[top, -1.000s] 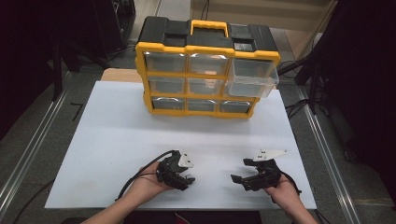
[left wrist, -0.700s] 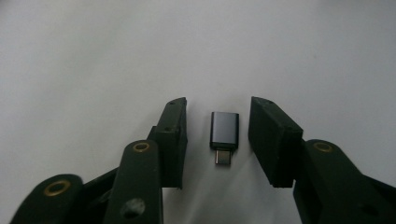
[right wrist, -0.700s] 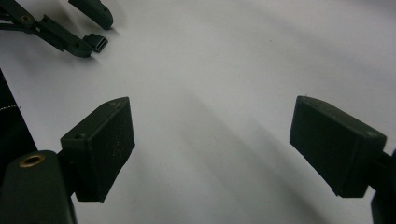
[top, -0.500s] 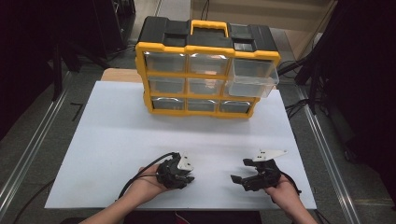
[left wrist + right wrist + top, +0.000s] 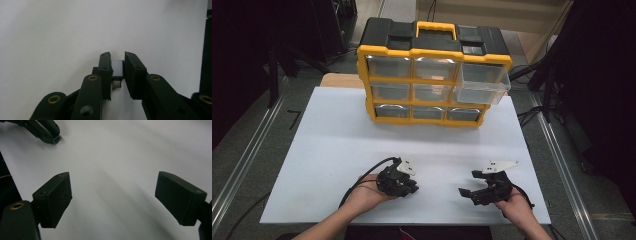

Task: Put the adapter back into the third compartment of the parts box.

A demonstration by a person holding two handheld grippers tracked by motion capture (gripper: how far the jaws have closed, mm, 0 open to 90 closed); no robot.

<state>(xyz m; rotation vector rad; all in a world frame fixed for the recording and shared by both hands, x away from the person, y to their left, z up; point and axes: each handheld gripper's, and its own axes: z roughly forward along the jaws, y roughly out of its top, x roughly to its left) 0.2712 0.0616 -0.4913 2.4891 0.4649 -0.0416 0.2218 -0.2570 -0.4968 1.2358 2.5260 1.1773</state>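
A small black USB stick (image 5: pixel 117 68) with a metal plug sits between the jaws of my left gripper (image 5: pixel 117 56), which is shut on it. From above, the left gripper (image 5: pixel 411 187) rests low on the white table top (image 5: pixel 337 145) near the front edge, pointing right. My right gripper (image 5: pixel 468 184) lies a short way to its right, pointing left, jaws wide apart. Nothing sits between the jaws of the right gripper (image 5: pixel 112 192). Farther off, the stick's plug (image 5: pixel 56 139) pokes out of the left gripper.
A yellow and black drawer organizer (image 5: pixel 432 50) stands at the back of the table. Its top right clear drawer (image 5: pixel 482 82) is pulled out. Metal rails (image 5: pixel 242 165) run along both sides of the table. Dark equipment surrounds it.
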